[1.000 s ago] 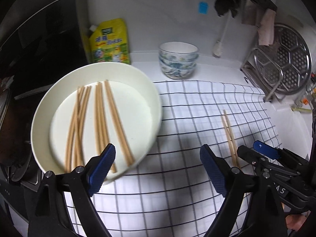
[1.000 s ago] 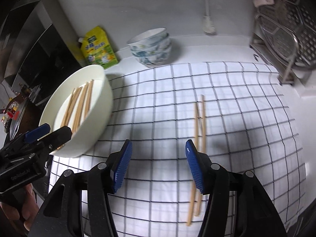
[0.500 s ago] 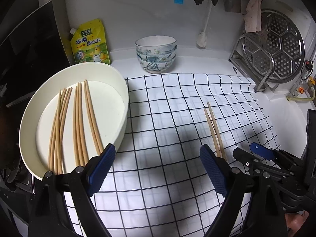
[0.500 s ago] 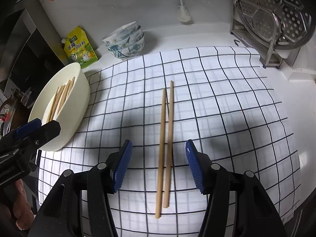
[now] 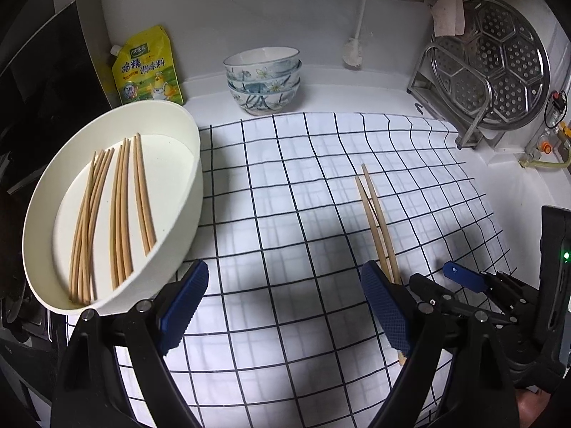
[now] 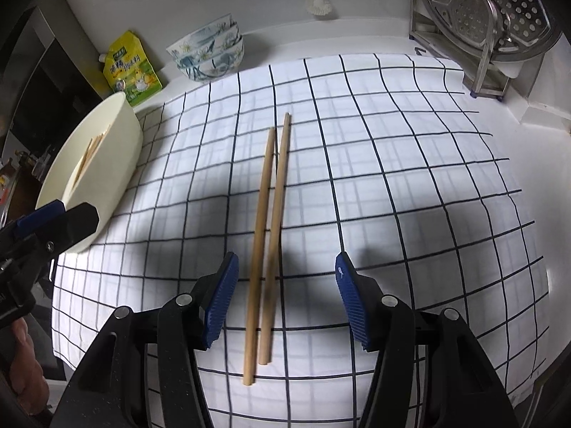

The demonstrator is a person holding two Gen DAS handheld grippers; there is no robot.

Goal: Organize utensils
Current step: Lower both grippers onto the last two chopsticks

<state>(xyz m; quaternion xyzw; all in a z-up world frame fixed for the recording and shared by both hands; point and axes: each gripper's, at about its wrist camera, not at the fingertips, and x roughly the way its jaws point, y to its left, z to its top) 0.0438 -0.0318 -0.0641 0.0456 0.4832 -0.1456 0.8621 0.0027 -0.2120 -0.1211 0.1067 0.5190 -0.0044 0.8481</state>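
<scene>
Two wooden chopsticks [image 6: 268, 221] lie side by side on the checked cloth [image 6: 410, 185]; the same pair of chopsticks [image 5: 376, 221] shows at the right of the left wrist view. My right gripper [image 6: 285, 299] hovers over their near ends, open, with the sticks between its blue pads [image 6: 219, 303] but untouched. My left gripper [image 5: 285, 306] is open wide above bare cloth [image 5: 285, 196], just right of the white oval dish [image 5: 192, 164]. Several more chopsticks [image 5: 117, 214] lie inside that dish. The right gripper [image 5: 464, 281] appears at the lower right of the left wrist view.
A stack of patterned bowls [image 5: 263, 80] and a yellow refill pouch [image 5: 148, 67] stand at the back wall. A steel rack with a perforated steamer plate [image 5: 499, 60] fills the back right. A dish brush [image 6: 317, 0] hangs on the wall. A dark stove [image 5: 39, 82] lies left.
Both grippers have shifted rightwards and lower. The dish slid left in the left wrist view, and the loose chopsticks moved from beside the right pad to between the right gripper's pads.
</scene>
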